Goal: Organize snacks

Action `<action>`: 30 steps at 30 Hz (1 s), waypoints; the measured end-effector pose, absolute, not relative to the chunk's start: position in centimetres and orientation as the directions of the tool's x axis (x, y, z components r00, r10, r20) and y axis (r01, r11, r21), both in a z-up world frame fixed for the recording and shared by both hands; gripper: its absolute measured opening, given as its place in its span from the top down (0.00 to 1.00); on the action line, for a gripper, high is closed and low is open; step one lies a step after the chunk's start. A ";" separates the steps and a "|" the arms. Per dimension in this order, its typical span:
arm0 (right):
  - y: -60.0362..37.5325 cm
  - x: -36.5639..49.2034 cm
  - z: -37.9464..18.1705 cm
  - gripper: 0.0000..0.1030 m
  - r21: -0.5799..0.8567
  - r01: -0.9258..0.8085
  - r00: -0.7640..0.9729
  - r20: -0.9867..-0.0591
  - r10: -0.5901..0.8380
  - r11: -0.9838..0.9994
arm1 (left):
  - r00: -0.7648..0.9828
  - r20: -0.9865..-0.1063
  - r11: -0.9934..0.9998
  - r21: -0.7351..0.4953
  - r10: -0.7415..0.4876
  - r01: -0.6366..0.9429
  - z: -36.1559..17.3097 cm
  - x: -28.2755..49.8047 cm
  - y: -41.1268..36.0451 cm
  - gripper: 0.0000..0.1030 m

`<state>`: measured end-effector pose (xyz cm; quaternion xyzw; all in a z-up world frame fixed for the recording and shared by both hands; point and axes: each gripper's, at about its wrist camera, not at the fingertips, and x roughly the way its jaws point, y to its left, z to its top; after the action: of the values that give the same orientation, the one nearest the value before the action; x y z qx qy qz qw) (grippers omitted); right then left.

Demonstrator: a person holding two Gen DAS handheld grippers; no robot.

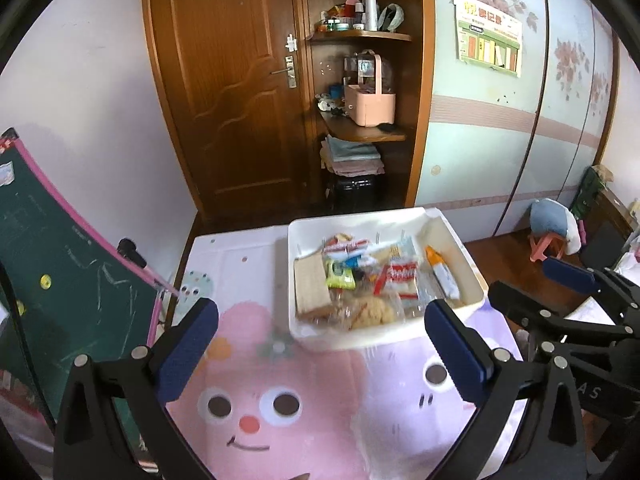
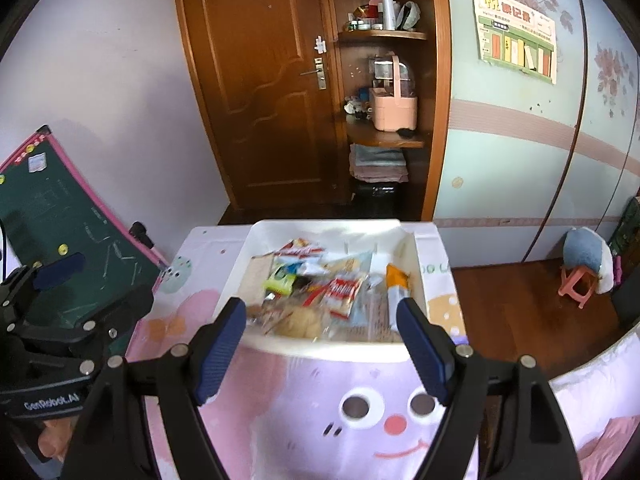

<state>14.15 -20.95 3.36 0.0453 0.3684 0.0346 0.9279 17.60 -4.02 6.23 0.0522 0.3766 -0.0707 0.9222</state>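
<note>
Right wrist: snacks blurred in bin.

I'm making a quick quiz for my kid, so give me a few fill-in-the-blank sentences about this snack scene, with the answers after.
1. The snacks lie inside a ____ bin.
2. Both the left gripper and the right gripper hold ____.
3. The orange-tipped packet lies toward the bin's ____ side.
4. The door behind the table is made of ____.

Answers: white; nothing; right; wood

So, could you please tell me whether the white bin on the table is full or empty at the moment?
Fairly full. The white bin holds a pile of wrapped snacks covering its floor, none rising above its rim.
</note>
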 end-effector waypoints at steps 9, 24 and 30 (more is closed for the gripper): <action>-19.5 7.9 1.8 0.18 0.153 -0.037 0.714 -0.688 0.133 0.988 | 0.671 -0.737 0.992 0.010 -0.079 0.127 4.9 10.0 -1.9 0.00; -18.9 1.4 -0.2 0.18 0.141 0.012 0.689 -0.719 0.094 0.990 | 0.609 -0.788 0.996 -0.079 -0.093 0.049 1.1 4.3 0.4 0.00; -18.6 0.5 -0.8 0.17 0.134 0.008 0.693 -0.715 0.091 0.991 | 0.621 -0.780 0.997 -0.057 -0.075 0.049 1.1 3.6 0.3 0.00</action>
<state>0.48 -18.57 -0.83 0.0635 0.3910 0.0225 0.9179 3.62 0.28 1.07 -0.0150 0.4340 -0.0343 0.9001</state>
